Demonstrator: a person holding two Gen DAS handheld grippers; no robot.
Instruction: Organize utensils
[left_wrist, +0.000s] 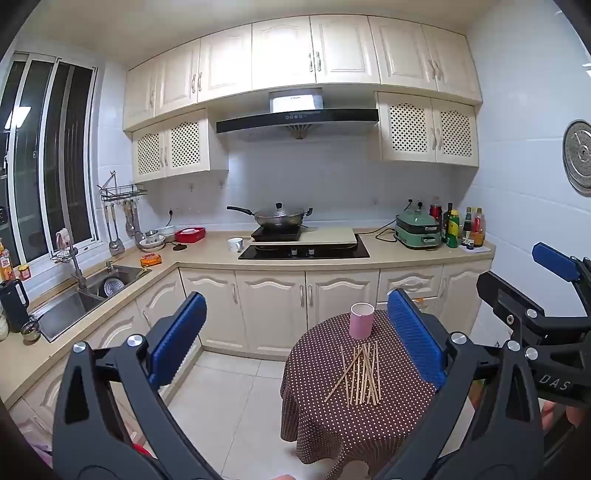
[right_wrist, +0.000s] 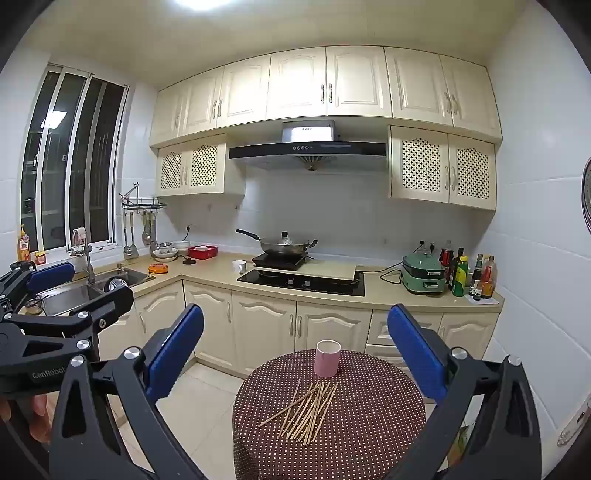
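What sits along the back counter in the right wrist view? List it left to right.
Red tray → white mug → wok → green cooker → bottles.

Bright ceiling light, fisheye-bent edges.

Worktop (right_wrist: 369, 435): round, under a brown dotted cloth.
On it: pink cup (right_wrist: 327, 357) upright; chopsticks (right_wrist: 308, 411) scattered loosely nearer the camera.
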